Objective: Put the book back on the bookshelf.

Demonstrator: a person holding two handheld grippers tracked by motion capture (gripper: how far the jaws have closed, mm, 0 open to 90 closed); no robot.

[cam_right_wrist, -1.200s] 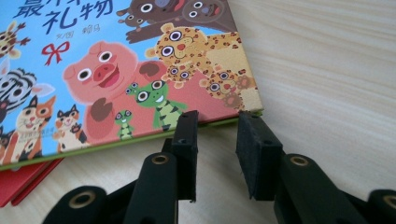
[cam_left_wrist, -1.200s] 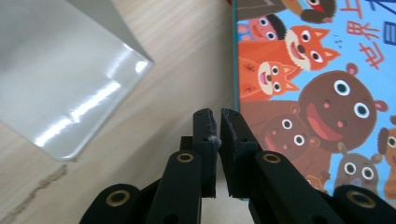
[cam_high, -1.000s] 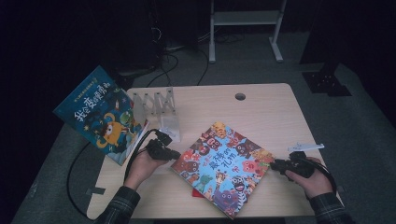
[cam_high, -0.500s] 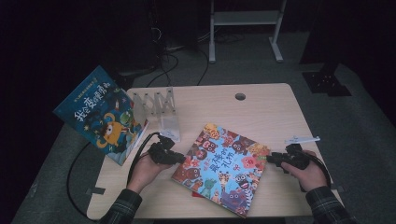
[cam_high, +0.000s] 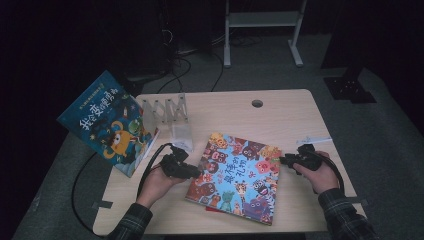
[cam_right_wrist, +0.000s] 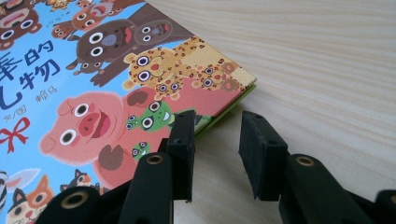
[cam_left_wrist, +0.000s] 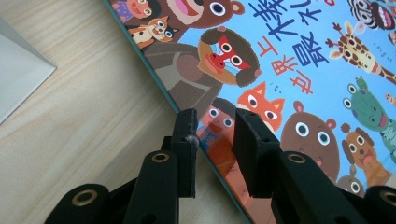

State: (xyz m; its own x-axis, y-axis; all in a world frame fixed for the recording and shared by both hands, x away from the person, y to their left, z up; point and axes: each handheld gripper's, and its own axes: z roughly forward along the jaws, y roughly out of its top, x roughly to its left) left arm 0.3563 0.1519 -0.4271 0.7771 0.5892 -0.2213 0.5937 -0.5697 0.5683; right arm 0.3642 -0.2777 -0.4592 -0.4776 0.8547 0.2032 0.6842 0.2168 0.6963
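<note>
Lying flat and slightly askew on the pale wooden tabletop [cam_high: 280, 120], a colourful picture book with cartoon animals on a light-blue cover [cam_high: 235, 176] is sitting between the person's two hands. The left gripper [cam_high: 196, 172] is resting at the book's left edge; in the left gripper view its black jaws are standing a little apart and straddling that edge, one pad over the bare wood, the other over the cover near a fox and a brown bear, and they have just been opening, with the pads pressing on nothing. The left hand [cam_high: 159, 181] is wrapping around the gripper's body, a black cable [cam_high: 82, 200] trailing off the tabletop's left side.

The right gripper [cam_high: 286, 160] is pointing at the book's right edge, held by the right hand [cam_high: 320, 174] in a plaid sleeve. In the right gripper view its jaws are also standing apart, the left one over the cover beside a pink pig and a small green frog, the other over bare wood just off the corner; nothing is clamped between them.

A second picture book with a dark-blue cover and an orange monster [cam_high: 107, 127] is leaning against a clear acrylic rack [cam_high: 167, 109] at the tabletop's left rear, well apart from the first.
</note>
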